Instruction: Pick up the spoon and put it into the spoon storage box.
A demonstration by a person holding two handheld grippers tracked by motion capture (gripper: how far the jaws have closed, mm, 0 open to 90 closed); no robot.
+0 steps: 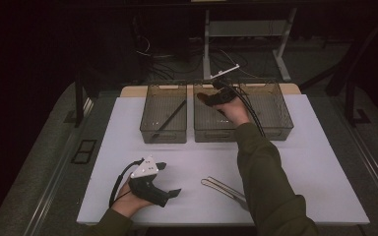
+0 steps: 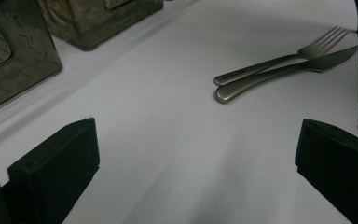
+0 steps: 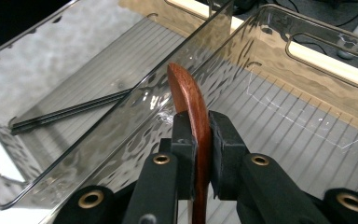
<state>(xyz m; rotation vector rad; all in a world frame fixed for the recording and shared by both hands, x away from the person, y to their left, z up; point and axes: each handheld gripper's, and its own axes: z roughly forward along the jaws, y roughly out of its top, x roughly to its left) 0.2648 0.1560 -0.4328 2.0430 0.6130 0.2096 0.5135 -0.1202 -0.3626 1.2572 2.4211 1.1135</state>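
Nearest, the left gripper [image 1: 165, 179] is rested on the white table [image 1: 325, 196] with jaws wide apart and empty. Rightward, a wooden utensil [image 3: 193, 105] is clamped by the right gripper [image 3: 201, 140] over the right bin [image 1: 280, 115].

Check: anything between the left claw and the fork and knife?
Nothing: bare white table lies between the open left claw and the fork and knife, per the left gripper view.

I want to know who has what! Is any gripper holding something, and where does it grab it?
The right gripper is shut on a brown wooden utensil, pinching its flat sides partway along, over the right bin. The left gripper is open, holding nothing.
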